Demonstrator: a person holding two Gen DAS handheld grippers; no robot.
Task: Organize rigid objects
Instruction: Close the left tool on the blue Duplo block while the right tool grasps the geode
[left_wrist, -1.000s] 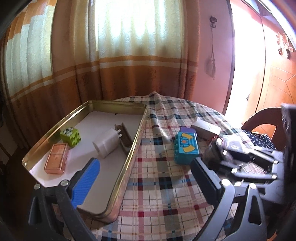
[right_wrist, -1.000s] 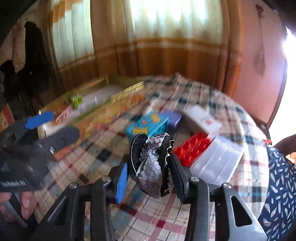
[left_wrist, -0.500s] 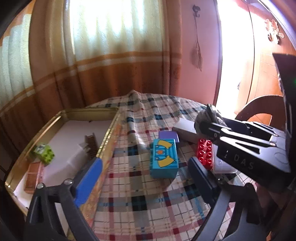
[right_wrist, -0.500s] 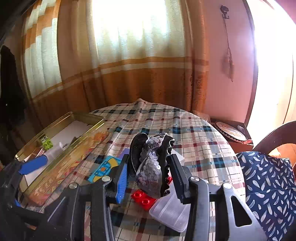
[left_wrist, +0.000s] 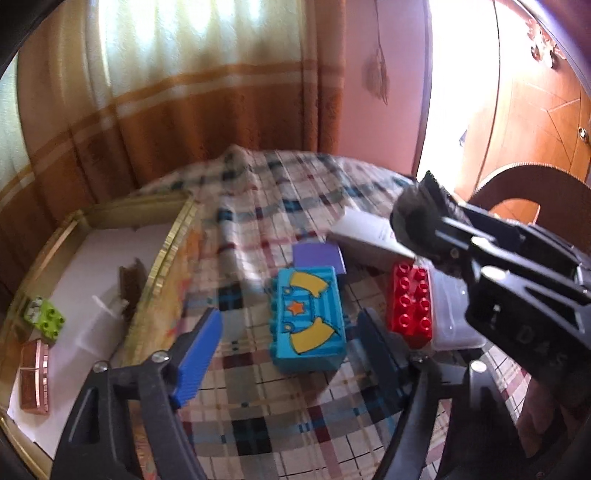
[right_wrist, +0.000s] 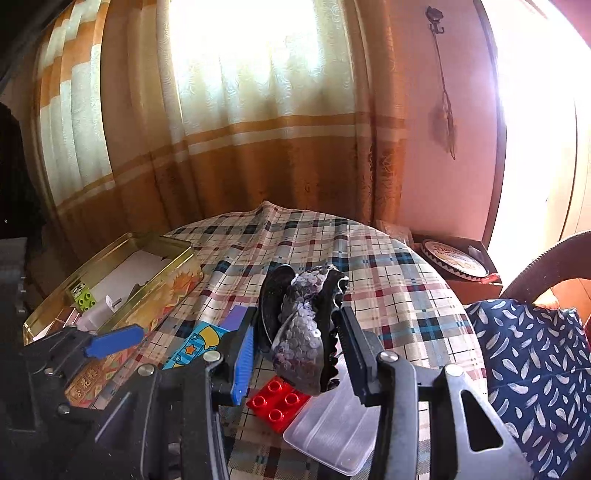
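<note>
The left gripper (left_wrist: 291, 332) is closing around the blue block (left_wrist: 308, 319) lying mid-table beside the gold tin (left_wrist: 173, 251), its pads apparently not yet touching. The right gripper (right_wrist: 295, 339) pinches a sequined clip (right_wrist: 303, 332) above the red brick (right_wrist: 279, 400). A skewed closure could push the block into the brick.

Four toy bricks (left_wrist: 308, 319), one gold tin (left_wrist: 173, 240), two clear plastic lids (right_wrist: 332, 428), one hair clip (right_wrist: 303, 332)
</note>
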